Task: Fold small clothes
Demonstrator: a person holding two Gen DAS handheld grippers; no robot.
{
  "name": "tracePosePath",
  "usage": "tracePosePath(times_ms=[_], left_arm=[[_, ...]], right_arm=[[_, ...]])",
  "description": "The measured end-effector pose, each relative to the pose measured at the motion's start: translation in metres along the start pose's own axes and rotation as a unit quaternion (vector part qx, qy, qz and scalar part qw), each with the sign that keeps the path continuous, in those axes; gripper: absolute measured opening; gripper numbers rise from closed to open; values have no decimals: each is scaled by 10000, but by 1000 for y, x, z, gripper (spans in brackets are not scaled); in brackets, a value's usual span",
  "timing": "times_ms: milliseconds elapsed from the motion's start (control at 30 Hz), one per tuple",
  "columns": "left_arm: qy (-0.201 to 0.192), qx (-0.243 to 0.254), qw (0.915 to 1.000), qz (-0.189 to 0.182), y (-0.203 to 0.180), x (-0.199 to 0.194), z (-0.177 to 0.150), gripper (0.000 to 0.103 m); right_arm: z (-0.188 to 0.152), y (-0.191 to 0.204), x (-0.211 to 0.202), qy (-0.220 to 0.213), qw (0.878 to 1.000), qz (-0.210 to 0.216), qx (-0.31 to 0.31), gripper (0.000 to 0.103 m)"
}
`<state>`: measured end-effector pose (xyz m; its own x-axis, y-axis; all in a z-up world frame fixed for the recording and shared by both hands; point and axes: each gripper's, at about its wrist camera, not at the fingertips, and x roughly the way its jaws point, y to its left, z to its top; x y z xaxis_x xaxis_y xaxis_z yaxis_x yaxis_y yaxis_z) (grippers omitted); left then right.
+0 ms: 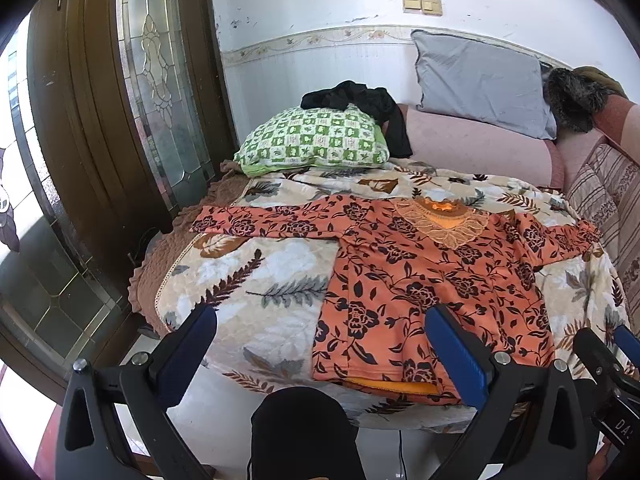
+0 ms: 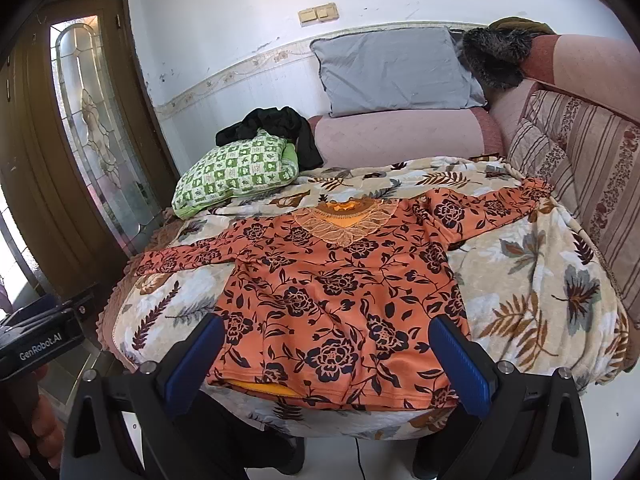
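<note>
Shirt (image 2: pixel 336 292) lies flat on the blanket (image 2: pixel 532 280) in front of me, orange with dark flowers, its front up and its lace collar (image 2: pixel 344 220) at the far side. Both sleeves are spread out sideways: the left sleeve (image 1: pixel 256 218) reaches toward the blanket's edge by the door (image 1: pixel 100 120), the right sleeve (image 2: pixel 492 208) runs toward the striped cushion (image 2: pixel 580 168). The hem is nearest me, at the blanket's near edge, and a strip of yellow lining shows under it.

My left gripper (image 1: pixel 320 344) hovers over the near edge, jaws wide apart and holding nothing; its right finger (image 1: pixel 456 352) stands in front of the shirt's lower part, its left finger (image 1: pixel 188 348) in front of bare blanket. My right gripper (image 2: pixel 328 360) is just as wide and also holds nothing, and the shirt's hem shows between its two blue fingers (image 2: pixel 464 368). Whether either one touches the cloth, I cannot tell. Each gripper shows at the edge of the other's view.

Farther back a green checked pillow (image 1: pixel 316 140) sits on the blanket with a black garment (image 1: pixel 360 100) draped over it. Behind that is a pink couch (image 2: pixel 400 136) with a grey pillow (image 2: pixel 392 72) leaning on the wall, and a furry dark thing (image 2: pixel 496 56) lies on the couch's corner.
</note>
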<state>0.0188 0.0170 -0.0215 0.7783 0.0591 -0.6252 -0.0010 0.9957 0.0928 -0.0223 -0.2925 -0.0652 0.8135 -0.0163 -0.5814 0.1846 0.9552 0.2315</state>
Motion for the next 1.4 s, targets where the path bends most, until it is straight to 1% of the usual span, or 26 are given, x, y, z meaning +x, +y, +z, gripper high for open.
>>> tracePosePath(times_ms=[233,533,1033,1400], left_arm=[[98,-48,9999,36,3,8,-1,103],[134,-47,9999,20,2,12,-1,103],[278,29,9996,-19,-8,25,2,103],[327,60,9994,-3,-10,27,2,103]], right_arm=[[2,5,9,76,10000,35,-53,103],[4,8,16,148,9998,58,-103,103],[6,4,28,277,9996,86,-37,103],[4,-2,34,324,9994,97,45,103]])
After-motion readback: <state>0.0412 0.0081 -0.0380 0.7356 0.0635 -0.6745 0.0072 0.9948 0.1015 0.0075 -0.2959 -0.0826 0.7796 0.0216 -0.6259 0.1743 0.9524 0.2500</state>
